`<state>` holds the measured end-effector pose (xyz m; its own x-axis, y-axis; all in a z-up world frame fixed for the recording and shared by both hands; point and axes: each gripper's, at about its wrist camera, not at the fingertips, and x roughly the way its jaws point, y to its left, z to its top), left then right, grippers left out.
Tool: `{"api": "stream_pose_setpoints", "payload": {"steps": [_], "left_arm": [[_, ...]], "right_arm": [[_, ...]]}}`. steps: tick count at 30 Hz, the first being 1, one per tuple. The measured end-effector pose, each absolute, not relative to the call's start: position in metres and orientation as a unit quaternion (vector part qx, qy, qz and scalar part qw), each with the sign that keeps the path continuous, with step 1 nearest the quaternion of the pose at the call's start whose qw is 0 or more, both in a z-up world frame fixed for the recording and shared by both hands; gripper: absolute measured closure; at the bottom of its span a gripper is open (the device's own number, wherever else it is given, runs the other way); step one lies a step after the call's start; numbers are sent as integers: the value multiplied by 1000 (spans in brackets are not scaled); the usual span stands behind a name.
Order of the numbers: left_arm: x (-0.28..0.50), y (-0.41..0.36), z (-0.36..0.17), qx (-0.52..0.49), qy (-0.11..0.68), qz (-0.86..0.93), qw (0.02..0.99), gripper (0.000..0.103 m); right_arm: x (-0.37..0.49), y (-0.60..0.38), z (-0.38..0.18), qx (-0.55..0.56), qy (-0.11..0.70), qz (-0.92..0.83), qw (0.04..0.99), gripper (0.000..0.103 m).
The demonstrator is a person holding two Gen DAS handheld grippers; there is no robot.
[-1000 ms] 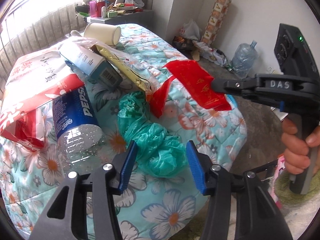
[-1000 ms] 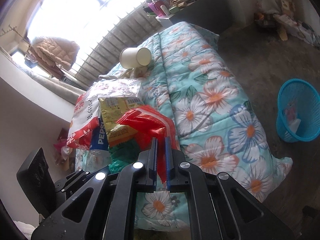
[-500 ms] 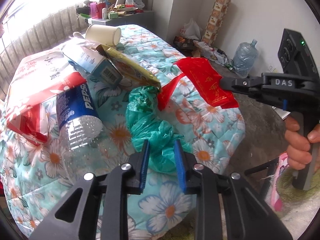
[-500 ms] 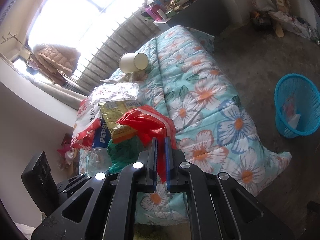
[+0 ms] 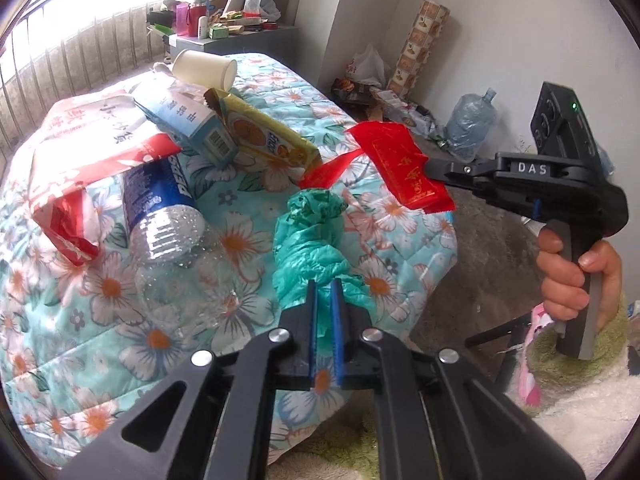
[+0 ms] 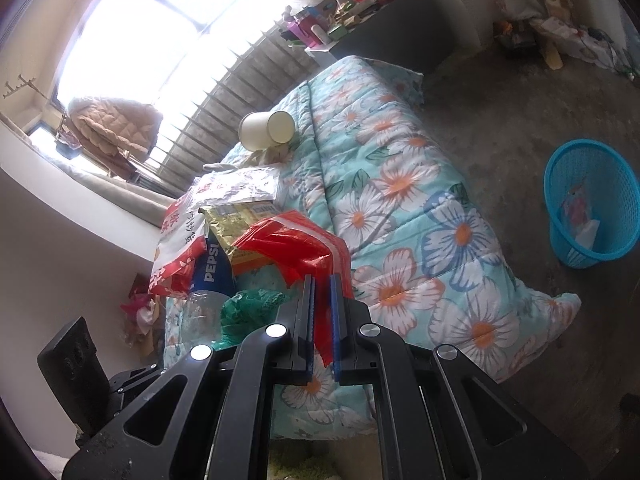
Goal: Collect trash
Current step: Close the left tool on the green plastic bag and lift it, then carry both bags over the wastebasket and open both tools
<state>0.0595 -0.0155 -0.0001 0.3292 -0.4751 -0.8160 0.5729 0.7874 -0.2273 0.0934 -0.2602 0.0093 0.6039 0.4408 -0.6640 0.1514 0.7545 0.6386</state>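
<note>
Left tool pinching green bag, floral quilt

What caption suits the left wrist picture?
Left gripper pinches a green plastic bag; right gripper holds a red wrapper.

A lived-in bedroom at home: a floral quilt covers the bed, a padded jacket hangs by the barred window, and a cluttered dresser stands beyond.

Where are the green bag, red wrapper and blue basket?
green bag (image 5: 308, 248), left wrist view, crumpled middle.
red wrapper (image 5: 400, 166), left wrist view, flat printed face.
blue basket (image 6: 616, 200), right wrist view, inner mesh wall.
</note>
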Motion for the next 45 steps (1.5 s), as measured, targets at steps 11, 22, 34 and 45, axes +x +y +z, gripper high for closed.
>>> {"api": "stream_pose_setpoints", "payload": {"steps": [11, 22, 34, 45], "left_arm": [[69, -30, -6, 47, 488, -333, 805, 53], [76, -48, -25, 104, 493, -304, 808, 57], [69, -39, 2, 88, 476, -333, 809, 60], [77, -88, 36, 72, 441, -404, 798, 60]], "right_arm": [[84, -265, 11, 347, 427, 80, 831, 98], [77, -271, 15, 355, 415, 75, 834, 98], [68, -289, 18, 372, 395, 64, 837, 98], [46, -330, 25, 390, 359, 30, 847, 98]]}}
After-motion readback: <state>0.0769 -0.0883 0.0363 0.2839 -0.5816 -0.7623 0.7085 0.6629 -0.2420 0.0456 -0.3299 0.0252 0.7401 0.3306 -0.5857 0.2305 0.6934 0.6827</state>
